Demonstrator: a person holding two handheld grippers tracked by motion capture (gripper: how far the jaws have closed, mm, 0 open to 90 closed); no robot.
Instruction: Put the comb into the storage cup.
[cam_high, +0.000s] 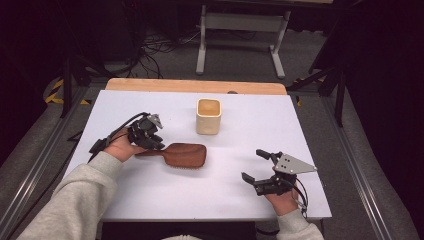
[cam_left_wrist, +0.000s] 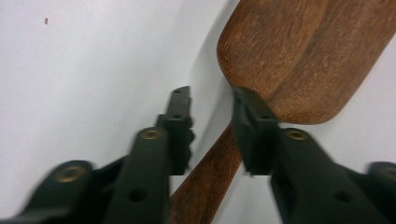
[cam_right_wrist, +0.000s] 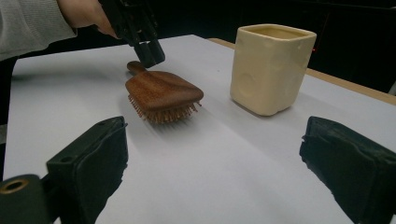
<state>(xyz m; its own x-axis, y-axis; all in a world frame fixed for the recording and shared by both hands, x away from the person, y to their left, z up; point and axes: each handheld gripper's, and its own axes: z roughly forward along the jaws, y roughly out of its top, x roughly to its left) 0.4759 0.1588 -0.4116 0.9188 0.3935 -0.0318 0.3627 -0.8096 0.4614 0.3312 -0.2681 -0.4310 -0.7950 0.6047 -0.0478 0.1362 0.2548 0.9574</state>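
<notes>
Broadly, a white worktop (cam_high: 150, 200) with a bare wooden strip along its far edge is seen standing in a dim room, where a grey floor, trailing cables and a pale metal frame (cam_high: 242, 35) lie beyond that edge. Near the middle of the far edge a cream square cup (cam_high: 208, 116) is set upright, and just nearer than it, left of centre, a wooden hairbrush (cam_high: 180, 154) is laid bristles down, its handle pointed toward the left edge. The step in hand is judged to be the taking of the brush by its handle: the left gripper (cam_high: 156, 142) is held over the handle, its jaws parted narrowly, with the handle lying between them and not pressed. Near the right front corner the right gripper (cam_high: 252, 165) is kept low over the worktop with its jaws spread wide and nothing between them. For the next move, a firm closing on the handle would be called for before any lift, probably toward the cup.
</notes>
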